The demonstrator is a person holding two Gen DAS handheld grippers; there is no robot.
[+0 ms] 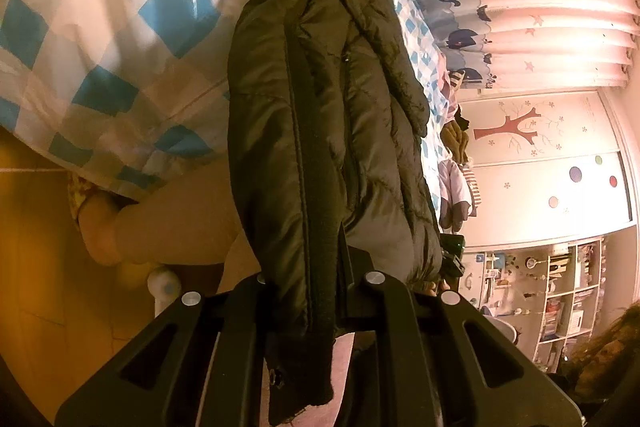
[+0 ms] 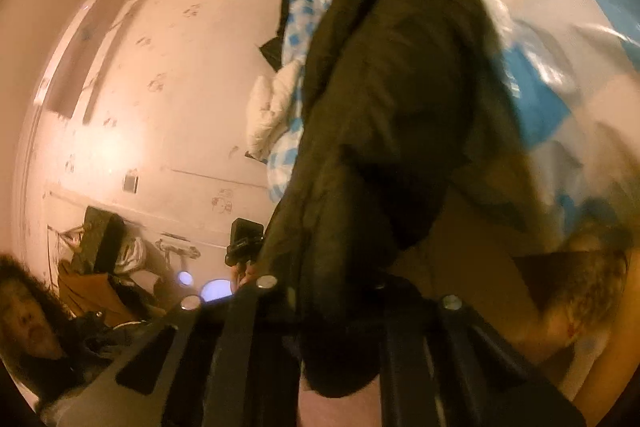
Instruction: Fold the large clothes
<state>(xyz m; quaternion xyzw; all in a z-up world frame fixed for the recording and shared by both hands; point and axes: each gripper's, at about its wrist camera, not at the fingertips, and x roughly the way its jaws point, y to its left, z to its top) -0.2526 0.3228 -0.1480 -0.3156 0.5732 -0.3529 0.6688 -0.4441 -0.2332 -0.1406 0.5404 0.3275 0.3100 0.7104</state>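
A dark olive quilted jacket [image 1: 320, 107] hangs bunched in a long fold, its far end resting on the bed's blue-and-white checked cover [image 1: 100, 27]. My left gripper [image 1: 320, 287] is shut on its near edge, by the zip seam, and the cloth drapes down over the fingers. In the right wrist view the same jacket [image 2: 380, 107] fills the middle, blurred. My right gripper [image 2: 340, 303] is shut on another bunch of it. The fingertips of both grippers are buried in fabric. The checked cover [image 2: 540, 99] lies to the right.
The bed's side drops to a wooden floor [image 1: 32, 247]. Beyond it are a pink whale-print curtain [image 1: 540, 7], a wardrobe with a tree decal [image 1: 540, 147], plush toys [image 1: 456, 147] and white shelves [image 1: 560, 287]. A white pillow [image 2: 272, 107] and a cluttered chair [image 2: 100, 247] are on the other side.
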